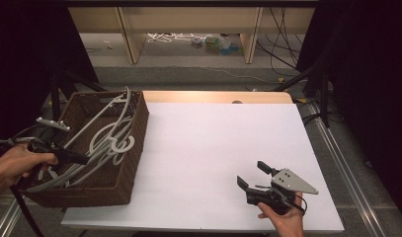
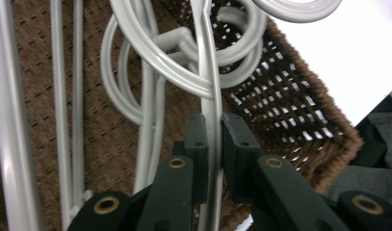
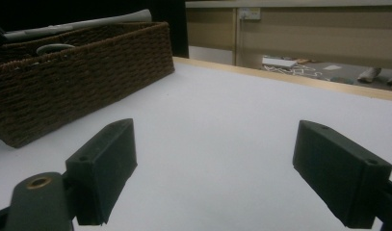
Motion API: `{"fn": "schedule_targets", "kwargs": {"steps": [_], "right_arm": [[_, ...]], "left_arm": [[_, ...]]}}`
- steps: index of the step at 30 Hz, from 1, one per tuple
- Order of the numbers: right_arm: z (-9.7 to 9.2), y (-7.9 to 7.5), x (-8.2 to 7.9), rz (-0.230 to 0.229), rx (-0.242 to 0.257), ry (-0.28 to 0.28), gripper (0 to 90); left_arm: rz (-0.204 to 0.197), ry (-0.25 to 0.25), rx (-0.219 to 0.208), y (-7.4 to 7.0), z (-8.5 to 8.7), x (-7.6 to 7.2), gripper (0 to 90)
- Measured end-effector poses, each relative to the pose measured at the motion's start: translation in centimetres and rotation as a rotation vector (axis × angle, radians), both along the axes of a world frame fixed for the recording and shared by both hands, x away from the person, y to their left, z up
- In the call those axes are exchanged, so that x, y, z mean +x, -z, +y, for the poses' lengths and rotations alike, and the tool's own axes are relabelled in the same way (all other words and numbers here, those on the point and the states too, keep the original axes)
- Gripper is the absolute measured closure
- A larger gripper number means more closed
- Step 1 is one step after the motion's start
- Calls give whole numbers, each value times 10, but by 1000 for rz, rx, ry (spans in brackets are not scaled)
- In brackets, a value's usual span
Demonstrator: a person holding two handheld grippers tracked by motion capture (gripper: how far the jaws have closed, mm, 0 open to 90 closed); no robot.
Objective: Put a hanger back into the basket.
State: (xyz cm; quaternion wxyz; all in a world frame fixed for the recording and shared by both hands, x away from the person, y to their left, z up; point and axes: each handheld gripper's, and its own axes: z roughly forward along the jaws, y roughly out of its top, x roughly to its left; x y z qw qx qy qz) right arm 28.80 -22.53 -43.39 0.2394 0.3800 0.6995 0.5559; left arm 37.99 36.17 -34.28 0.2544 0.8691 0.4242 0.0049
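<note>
beside basket [image 1: 134, 148] rim, open table [image 1: 213, 148]

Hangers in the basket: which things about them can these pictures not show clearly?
- High view: how many hangers lie in the basket; they overlap in a tangle.
- Left gripper view: the lower end of the hanger bar held by the left gripper, hidden behind its jaws.
- Right gripper view: the basket's wall hides its contents.

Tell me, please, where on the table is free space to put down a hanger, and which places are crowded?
Free: the white table top between the brown woven basket and the right gripper, and the strip behind it to the far edge. Crowded: inside the basket, where grey plastic hangers lie tangled; the left gripper is shut on one hanger's bar.
</note>
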Motion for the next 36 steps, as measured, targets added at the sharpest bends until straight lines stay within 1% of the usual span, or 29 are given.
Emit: {"fn": "schedule_targets", "kwargs": {"steps": [1, 2, 4, 6, 8, 9, 10, 11, 12, 13, 16, 17, 18, 19, 20, 21, 22, 23, 24, 25, 26, 27, 28, 29, 30, 33, 34, 35, 36], "right_arm": [[0, 1, 0, -3, 14, -8, 162], [0, 0, 0, -8, 4, 1, 162], [0, 0, 1, -9, 4, 1, 162], [0, 0, 1, -7, 13, -8, 162], [0, 0, 1, -9, 3, 2, 162], [0, 0, 0, 0, 7, 2, 162], [0, 1, 1, -9, 3, 2, 162], [0, 0, 0, 3, 2, 0, 162], [1, 0, 1, -2, 7, -6, 162], [1, 0, 0, 4, 3, -3, 162], [0, 0, 0, -2, 0, 1, 162], [0, 0, 1, -11, 3, 1, 163], [0, 0, 0, 0, 8, 4, 162], [0, 1, 1, -9, 4, 2, 162], [0, 0, 1, -7, 5, 2, 163], [0, 0, 1, -8, 2, 0, 162], [0, 0, 0, -5, 3, -2, 162], [0, 0, 0, 0, 0, -1, 163], [0, 0, 0, 2, 3, -3, 163], [0, 0, 0, -1, -1, -1, 163], [0, 0, 1, -8, 1, 3, 162], [0, 0, 0, 0, 8, 4, 163], [-1, 0, 1, -1, 2, 4, 163], [-1, 0, 1, 9, -5, 5, 163], [0, 1, 1, -12, -1, 6, 163], [1, 0, 1, -1, 1, -4, 164], [1, 1, 1, 0, 2, -5, 164], [1, 1, 1, 0, 8, -6, 163], [1, 1, 1, -1, 4, -4, 163]], "left_arm": [[7, -2, -5, 1, 1, 1, 816], [11, -5, -7, 2, 1, 2, 816], [18, 9, -9, 4, 1, 3, 816], [18, 19, 0, 5, 1, 1, 816], [26, 28, -3, 6, 2, 1, 816], [31, 29, 2, 6, 2, 2, 816], [36, 22, 0, 7, 2, 2, 816], [42, 19, 5, 7, 2, 3, 816], [45, 20, 1, 8, 2, 4, 815], [58, 12, -7, 9, 2, 5, 815], [62, 21, 1, 12, 2, 6, 814], [60, 18, -10, 14, 2, 6, 814], [51, 20, -10, 15, 3, 6, 813], [48, 19, -13, 15, 3, 7, 814], [47, 19, -6, 15, 4, 7, 812], [40, 12, -10, 15, 5, 8, 811], [43, 13, -12, 16, 7, 9, 809], [39, 9, -28, 17, 9, 9, 809], [40, 12, -24, 18, 11, 10, 810], [33, 8, -32, 20, 12, 9, 810], [35, 7, -46, 22, 13, 9, 810], [34, -2, -51, 22, 13, 8, 810], [35, -8, -58, 23, 14, 8, 810], [33, -16, -71, 24, 14, 8, 809], [27, -17, -66, 24, 15, 8, 809], [25, -23, -63, 26, 14, 8, 806], [23, -13, -52, 26, 13, 8, 806], [19, -15, -62, 26, 12, 8, 809], [18, -4, -57, 26, 12, 9, 810]]}}
